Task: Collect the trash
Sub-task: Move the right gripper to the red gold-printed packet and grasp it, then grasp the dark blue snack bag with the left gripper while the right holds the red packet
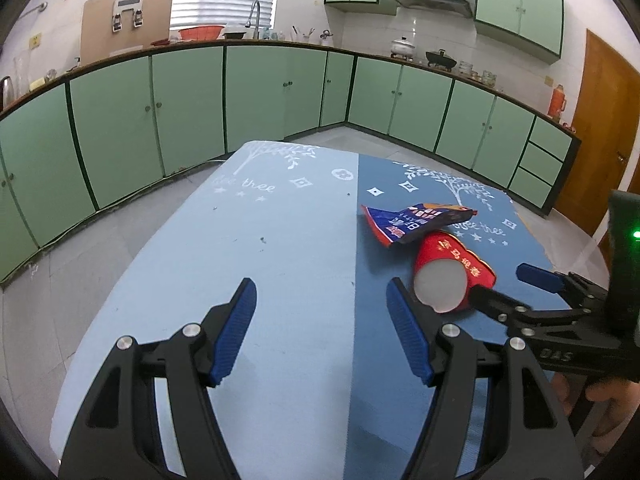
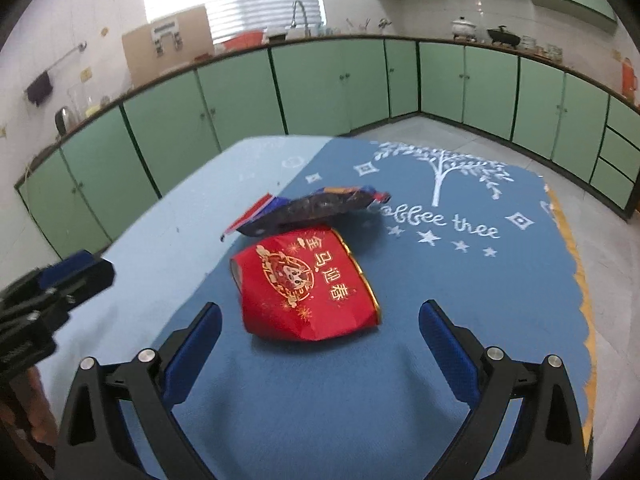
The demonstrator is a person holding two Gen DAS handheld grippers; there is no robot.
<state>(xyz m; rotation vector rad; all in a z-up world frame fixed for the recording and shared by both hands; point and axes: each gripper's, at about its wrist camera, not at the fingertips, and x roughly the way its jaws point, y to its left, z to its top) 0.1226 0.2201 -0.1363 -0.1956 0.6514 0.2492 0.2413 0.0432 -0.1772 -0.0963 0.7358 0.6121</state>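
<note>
A red paper cup (image 2: 308, 284) with gold print lies on its side on the blue tablecloth (image 2: 460, 292), its white base turned toward the left wrist view (image 1: 440, 286). A dark blue snack wrapper (image 2: 320, 208) lies just behind it, touching it; it also shows in the left wrist view (image 1: 412, 222). My right gripper (image 2: 320, 344) is open and empty, just in front of the cup. My left gripper (image 1: 322, 328) is open and empty over the light blue half, left of the cup. The right gripper (image 1: 508, 288) shows at the cup's right.
The table is covered by a two-tone cloth, light blue on the left (image 1: 260, 248). Green kitchen cabinets (image 1: 256, 92) run around the room behind the table. The table's right edge (image 2: 580, 280) drops to a tiled floor. A wooden door (image 1: 600, 128) stands far right.
</note>
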